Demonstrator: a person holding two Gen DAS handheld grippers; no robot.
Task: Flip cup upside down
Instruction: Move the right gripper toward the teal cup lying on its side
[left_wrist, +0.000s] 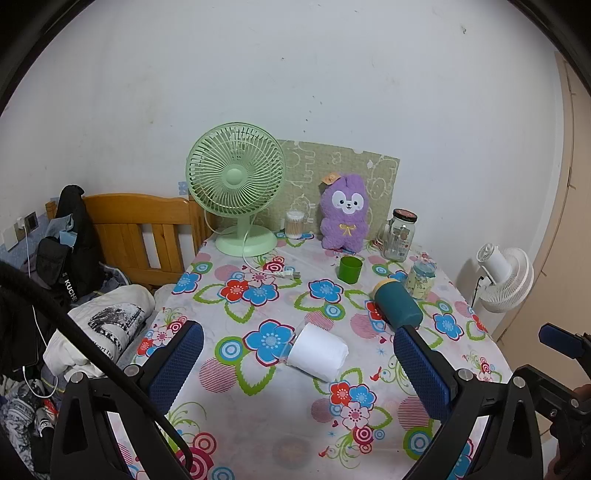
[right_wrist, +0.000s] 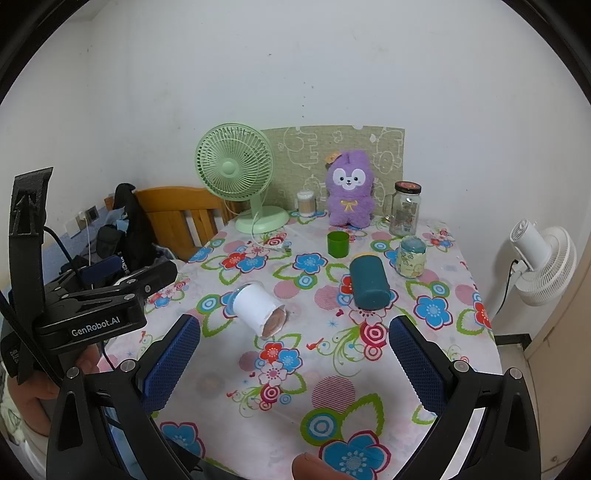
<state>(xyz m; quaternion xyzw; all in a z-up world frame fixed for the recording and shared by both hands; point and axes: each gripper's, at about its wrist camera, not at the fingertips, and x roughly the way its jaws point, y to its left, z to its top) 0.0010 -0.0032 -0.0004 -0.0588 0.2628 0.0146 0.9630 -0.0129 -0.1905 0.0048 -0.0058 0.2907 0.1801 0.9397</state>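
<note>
- The table (right_wrist: 424, 398) holds three cups; which one the task means I cannot tell, though the green cup (right_wrist: 337, 244) at the far side stands upright, mouth up.
- The blue cup (right_wrist: 368, 283) and white cup (right_wrist: 258, 304) lie on their sides nearer me.
- My right gripper (right_wrist: 293, 363) and left gripper (left_wrist: 297, 367) both hang wide and empty.
- I judge a side grip best, then a roll.

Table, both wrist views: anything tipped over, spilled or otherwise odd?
Two things lie on their sides: the white-wrapped cup in the middle and the teal cup beside it. The green cup stands upright. No spill visible.
</note>
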